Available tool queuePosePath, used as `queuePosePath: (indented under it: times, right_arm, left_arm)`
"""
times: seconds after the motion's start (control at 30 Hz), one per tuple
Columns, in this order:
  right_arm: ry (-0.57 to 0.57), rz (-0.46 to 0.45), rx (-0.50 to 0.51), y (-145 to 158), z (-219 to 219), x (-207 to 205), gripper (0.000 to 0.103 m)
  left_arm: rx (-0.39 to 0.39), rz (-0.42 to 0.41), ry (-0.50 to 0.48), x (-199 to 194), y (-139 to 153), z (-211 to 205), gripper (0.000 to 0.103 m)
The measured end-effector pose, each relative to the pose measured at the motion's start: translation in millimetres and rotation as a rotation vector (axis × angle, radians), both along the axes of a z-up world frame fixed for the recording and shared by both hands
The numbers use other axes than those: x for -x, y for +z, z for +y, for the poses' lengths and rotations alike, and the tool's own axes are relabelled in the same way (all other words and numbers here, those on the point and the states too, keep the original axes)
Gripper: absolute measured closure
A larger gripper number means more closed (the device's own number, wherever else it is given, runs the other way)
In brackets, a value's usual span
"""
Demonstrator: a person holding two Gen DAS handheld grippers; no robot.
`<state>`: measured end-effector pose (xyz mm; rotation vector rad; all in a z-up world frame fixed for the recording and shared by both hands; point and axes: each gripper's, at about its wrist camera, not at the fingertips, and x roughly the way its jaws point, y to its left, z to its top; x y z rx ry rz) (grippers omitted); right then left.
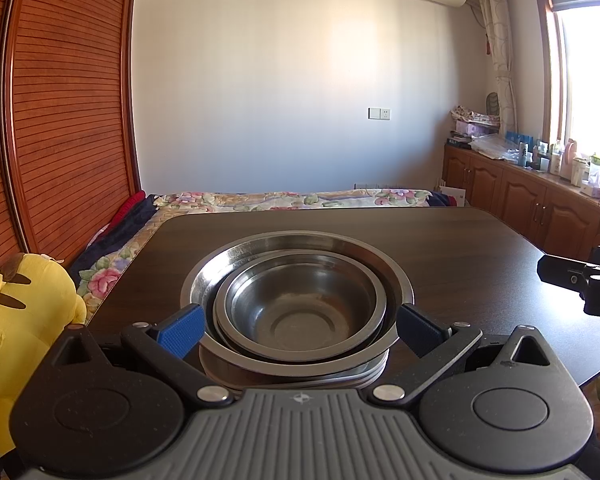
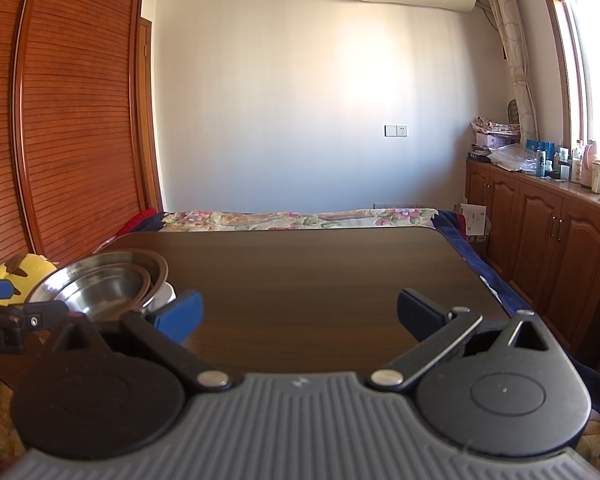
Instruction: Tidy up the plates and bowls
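I find my left gripper [image 1: 299, 330] spread wide, its blue pads flanking but not clamping the nested round steel bowls [image 1: 298, 304] stacked on flat plates on the dark wooden table [image 1: 440, 248], my right gripper [image 2: 299, 316] likewise released above bare tabletop.

Dark wood-grain table [image 1: 440, 248] with rounded far corners carried the load. Directly on it, near the front-left area, sat a stack of flat metal plates [image 1: 352, 378]; nested steel bowls [image 1: 300, 304] rested on top of that stack, not on the tabletop itself. In the right wrist view the same stack [image 2: 108, 280] sat at the table's left side. Table stood against a floral-quilted bed [image 1: 284, 199].
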<state>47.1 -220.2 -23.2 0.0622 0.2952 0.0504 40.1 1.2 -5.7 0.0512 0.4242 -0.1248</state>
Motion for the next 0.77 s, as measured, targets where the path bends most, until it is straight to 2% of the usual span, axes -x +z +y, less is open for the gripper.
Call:
queuePosePath:
  times: [0.77]
  right_arm:
    - [-0.001, 0.000, 0.001, 0.3, -1.6, 0.9, 0.000]
  left_arm:
    - [0.000, -0.002, 0.000, 0.1, 0.1, 0.0, 0.000]
